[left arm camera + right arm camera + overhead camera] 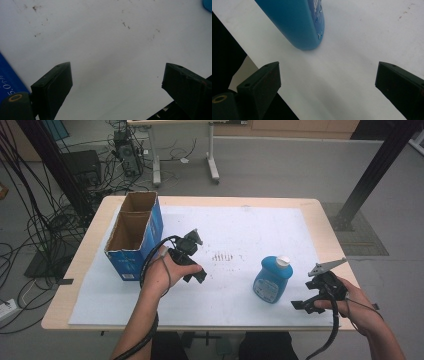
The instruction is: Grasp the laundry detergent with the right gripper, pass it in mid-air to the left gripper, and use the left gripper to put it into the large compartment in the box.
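- The left gripper (117, 82) has its two black jaws rising from five and seven o'clock, spread wide with nothing between them.
- A white sheet (105, 45) lies beyond, bearing small brown specks toward eleven and one o'clock.
- A blue box (10, 80) edge shows at eight o'clock, just beside the nearer jaw.
- A blue corner (208, 4) sits at two o'clock.

I work at a wooden table (65, 285) w/ a big white sheet (260, 230) on top. Around it the floor (280, 170) is grey. Many black cables (30, 220) lie at the left, near a dark box (82, 165) and other equipment. Behind, I see legs of a white table (212, 165). A black post (375, 170) stands at right, on a dark mat (362, 237).
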`<state>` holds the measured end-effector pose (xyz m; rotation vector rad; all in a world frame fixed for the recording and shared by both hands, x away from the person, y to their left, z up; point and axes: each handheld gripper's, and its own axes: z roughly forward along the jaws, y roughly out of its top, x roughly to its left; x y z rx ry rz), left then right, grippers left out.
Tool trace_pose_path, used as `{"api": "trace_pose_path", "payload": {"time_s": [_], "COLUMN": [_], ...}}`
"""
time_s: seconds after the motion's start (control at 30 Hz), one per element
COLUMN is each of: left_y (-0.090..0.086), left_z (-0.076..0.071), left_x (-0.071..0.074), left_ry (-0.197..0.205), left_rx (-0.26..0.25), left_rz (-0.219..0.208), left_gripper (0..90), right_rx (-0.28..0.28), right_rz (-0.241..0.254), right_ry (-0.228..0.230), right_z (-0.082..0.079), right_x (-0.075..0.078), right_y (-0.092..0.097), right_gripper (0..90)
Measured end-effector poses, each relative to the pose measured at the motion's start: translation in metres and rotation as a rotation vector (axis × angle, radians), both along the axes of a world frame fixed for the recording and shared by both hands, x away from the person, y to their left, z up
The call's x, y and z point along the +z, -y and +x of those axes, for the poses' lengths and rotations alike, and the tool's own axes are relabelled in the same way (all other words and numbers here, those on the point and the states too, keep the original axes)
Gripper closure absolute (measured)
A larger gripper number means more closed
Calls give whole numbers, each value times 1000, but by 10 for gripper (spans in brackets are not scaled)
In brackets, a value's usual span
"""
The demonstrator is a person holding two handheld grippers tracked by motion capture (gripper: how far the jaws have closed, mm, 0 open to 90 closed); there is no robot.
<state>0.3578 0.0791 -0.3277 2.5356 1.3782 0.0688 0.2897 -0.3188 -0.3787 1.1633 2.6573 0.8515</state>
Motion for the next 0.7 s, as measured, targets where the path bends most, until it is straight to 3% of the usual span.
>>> {"api": "trace_pose_path", "payload": {"time_s": [0.7], "left_y": [-10], "left_z": [-4], "left_x": [-6], "left_ry": [-12], "left_rx": [27], "left_rz": [-5], "left_gripper": [93], "right_rx": [18], "right_rz": [46], "right_ry": [63], "right_z": [-13], "right_x": [-11], "right_y": [-9], "right_gripper": [56]}}
